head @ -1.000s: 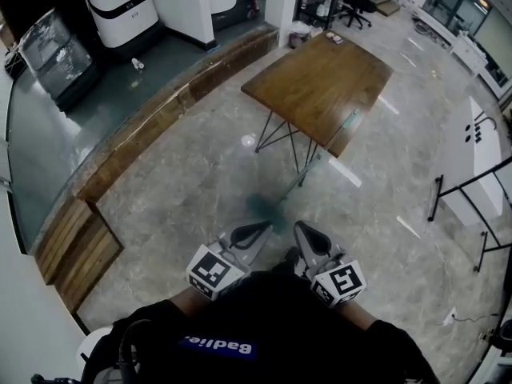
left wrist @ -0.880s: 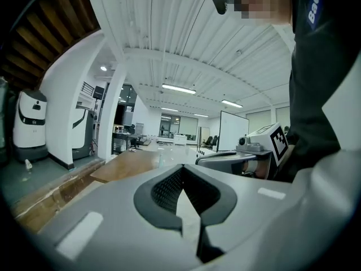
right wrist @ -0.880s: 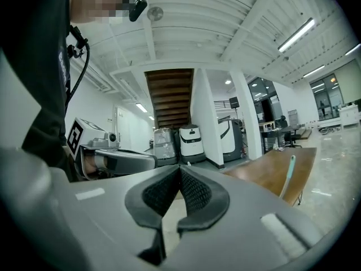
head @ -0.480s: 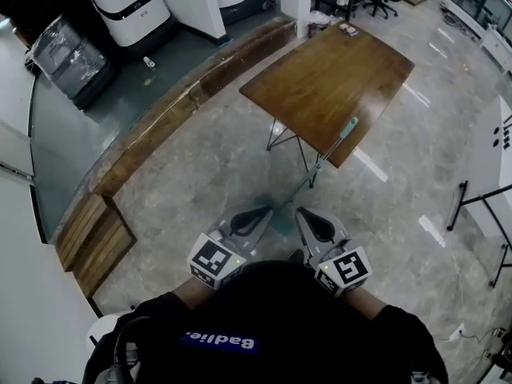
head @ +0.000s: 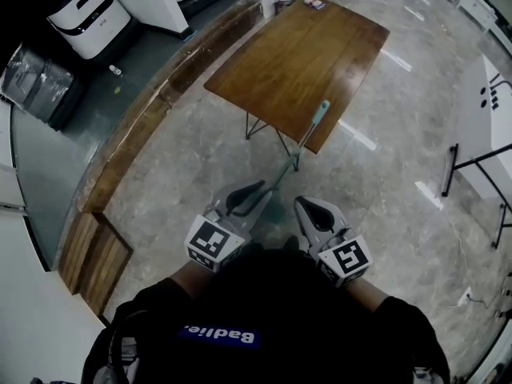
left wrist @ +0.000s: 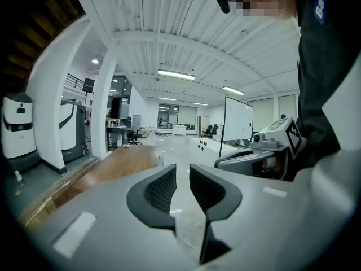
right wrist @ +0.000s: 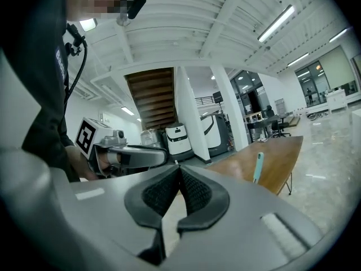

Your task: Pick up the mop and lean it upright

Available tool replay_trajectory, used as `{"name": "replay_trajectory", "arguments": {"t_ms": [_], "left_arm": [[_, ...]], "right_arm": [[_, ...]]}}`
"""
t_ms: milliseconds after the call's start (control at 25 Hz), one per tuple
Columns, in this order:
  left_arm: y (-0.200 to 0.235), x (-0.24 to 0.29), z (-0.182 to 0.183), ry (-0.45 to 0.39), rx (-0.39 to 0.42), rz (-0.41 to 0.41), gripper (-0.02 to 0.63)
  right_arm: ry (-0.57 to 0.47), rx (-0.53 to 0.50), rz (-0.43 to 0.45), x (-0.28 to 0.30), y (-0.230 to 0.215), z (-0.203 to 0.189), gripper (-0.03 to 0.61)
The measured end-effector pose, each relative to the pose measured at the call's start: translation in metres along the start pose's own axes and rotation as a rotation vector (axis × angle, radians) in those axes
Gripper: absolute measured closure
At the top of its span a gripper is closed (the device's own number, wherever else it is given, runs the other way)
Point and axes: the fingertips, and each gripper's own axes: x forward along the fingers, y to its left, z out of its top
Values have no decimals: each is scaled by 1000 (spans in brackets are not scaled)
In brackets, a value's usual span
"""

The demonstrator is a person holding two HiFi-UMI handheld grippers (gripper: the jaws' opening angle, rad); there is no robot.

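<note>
The mop leans against the wooden table's point(head: 280, 50) near edge. Its teal handle grip point(head: 320, 112) rests at the tabletop, and the thin shaft point(head: 290, 162) slants down towards me. Its teal head on the floor is mostly hidden behind my grippers. My left gripper point(head: 254, 192) is just in front of the lower shaft; its jaws have just been opening and show a narrow gap with nothing in it point(left wrist: 181, 176). My right gripper point(head: 304, 208) hovers beside it, pads meeting at the tips point(right wrist: 179, 174), empty. The grip shows small in both gripper views point(left wrist: 160, 161) point(right wrist: 258, 166).
A long wooden ledge point(head: 152, 126) runs along the left, with steps at its near end point(head: 88, 254). White machines point(head: 84, 18) stand behind it. A white table point(head: 496, 94) and a black stand point(head: 448, 174) are at the right. The floor is polished stone.
Both grippers and I have come forward towards the table and mop. The left gripper's tip now overlaps the lower end of the shaft in the head view.
</note>
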Motion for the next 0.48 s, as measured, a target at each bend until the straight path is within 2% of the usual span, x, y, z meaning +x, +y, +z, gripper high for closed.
{"name": "replay_trajectory", "arguments": {"t_ms": [240,480], "left_arm": [[14,31,9,-5,43,-116,506],[40,65,-4,29,60,-216,489]], "right_arm": [[-14,2,-166,-2,-15,23,572],[10,-25,-327,-6,-25,19,572]]}}
